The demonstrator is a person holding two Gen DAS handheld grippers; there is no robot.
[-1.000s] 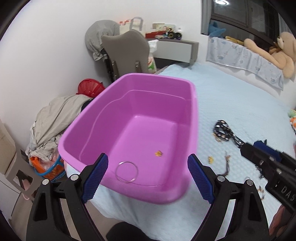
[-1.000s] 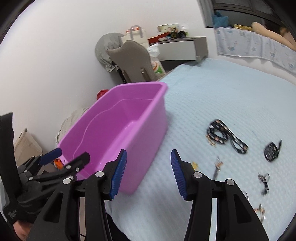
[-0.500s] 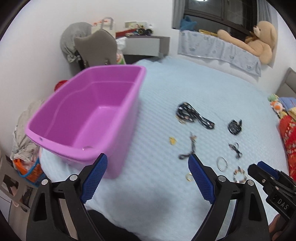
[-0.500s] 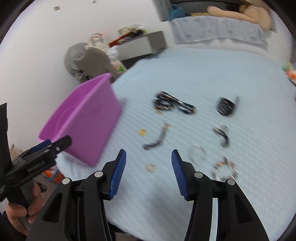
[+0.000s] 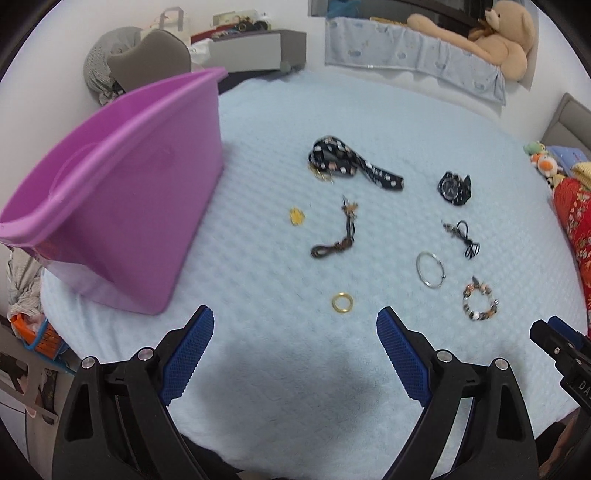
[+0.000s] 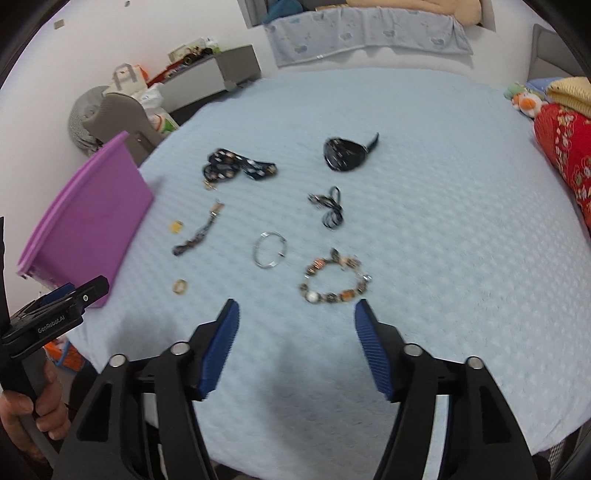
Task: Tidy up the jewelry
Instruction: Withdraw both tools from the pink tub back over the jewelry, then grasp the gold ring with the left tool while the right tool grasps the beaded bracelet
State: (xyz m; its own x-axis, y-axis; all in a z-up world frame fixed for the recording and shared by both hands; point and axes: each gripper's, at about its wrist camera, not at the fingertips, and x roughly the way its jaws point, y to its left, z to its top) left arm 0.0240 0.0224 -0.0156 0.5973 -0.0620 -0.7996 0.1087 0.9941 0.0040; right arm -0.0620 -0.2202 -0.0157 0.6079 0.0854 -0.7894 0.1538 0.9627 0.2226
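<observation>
Several jewelry pieces lie spread on a light blue bedspread (image 5: 388, 110). A gold ring (image 5: 342, 303) lies just ahead of my left gripper (image 5: 295, 325), which is open and empty. A beaded bracelet (image 6: 334, 278) lies just ahead of my right gripper (image 6: 295, 314), whose jaws are opening with nothing between them. Farther off are a silver bangle (image 6: 269, 250), a black watch (image 6: 345, 154), a black patterned strap (image 5: 351, 162), a dark cord bracelet (image 5: 338, 236), a black cord piece (image 6: 328, 206) and a small yellow charm (image 5: 296, 215). The purple plastic tub (image 5: 122, 177) stands at the left.
A grey chair (image 5: 155, 55) and a grey cabinet (image 5: 255, 48) stand behind the tub. A teddy bear (image 5: 495, 33) sits at the back on a blue cover. Red patterned bedding (image 6: 565, 147) and soft toys lie at the right. Clothes and an orange basket (image 5: 40, 339) sit left of the bed.
Both views swung from the purple tub to the right and down toward the jewelry on the bedspread. The right gripper's jaws stand wider than before.
</observation>
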